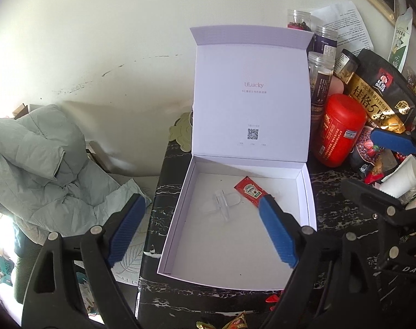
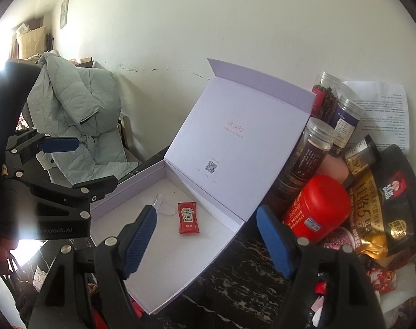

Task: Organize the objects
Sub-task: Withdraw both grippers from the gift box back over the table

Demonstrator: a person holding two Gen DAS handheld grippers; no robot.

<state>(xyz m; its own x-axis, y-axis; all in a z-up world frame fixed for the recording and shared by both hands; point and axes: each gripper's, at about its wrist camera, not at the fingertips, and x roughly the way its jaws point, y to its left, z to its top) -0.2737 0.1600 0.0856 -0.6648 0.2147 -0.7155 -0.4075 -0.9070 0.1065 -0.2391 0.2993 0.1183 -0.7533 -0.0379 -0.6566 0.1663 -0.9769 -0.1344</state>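
Soft daylight enters from the left of both fisheye views, blowing out the left edges with white glare. The wall (image 1: 125,41) is evenly lit. Dark rounded corners and bent edges frame each picture.

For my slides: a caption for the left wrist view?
Open left claw above a white box holding a ketchup packet and clear clip.

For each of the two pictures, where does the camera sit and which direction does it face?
Left wrist view: sits on the left gripper, looks down into the open white cardboard box; its blue-padded fingers show, open, with the right gripper at the right edge.
Right wrist view: sits on the right gripper, faces the box from its right; the left gripper shows at left.
Shared: the box, red ketchup sachet, red round tin.
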